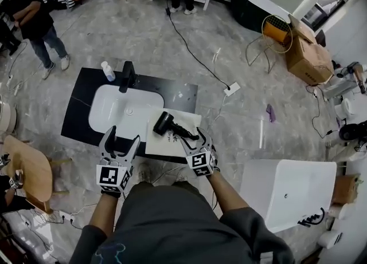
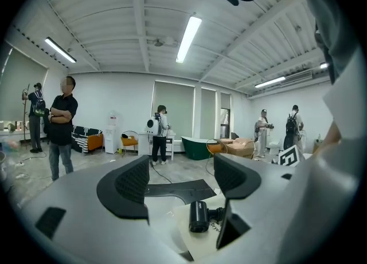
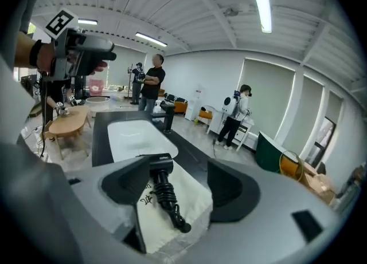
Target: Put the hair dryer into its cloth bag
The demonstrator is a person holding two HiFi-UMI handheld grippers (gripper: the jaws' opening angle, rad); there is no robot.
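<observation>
Holding left gripper (image 1: 123, 137) and right gripper (image 1: 196, 138) at the dark bench's (image 1: 80, 102) near edge, fingers of both spread and gripping nothing, with black hair dryer (image 1: 165, 123) lying on flat white cloth bag (image 1: 160, 144) beside the sink (image 1: 114, 108).

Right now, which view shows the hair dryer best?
The right gripper view: the hair dryer lies close and nearly whole on the bag. The head view shows it small from above; the left gripper view shows mainly its barrel end.
</observation>
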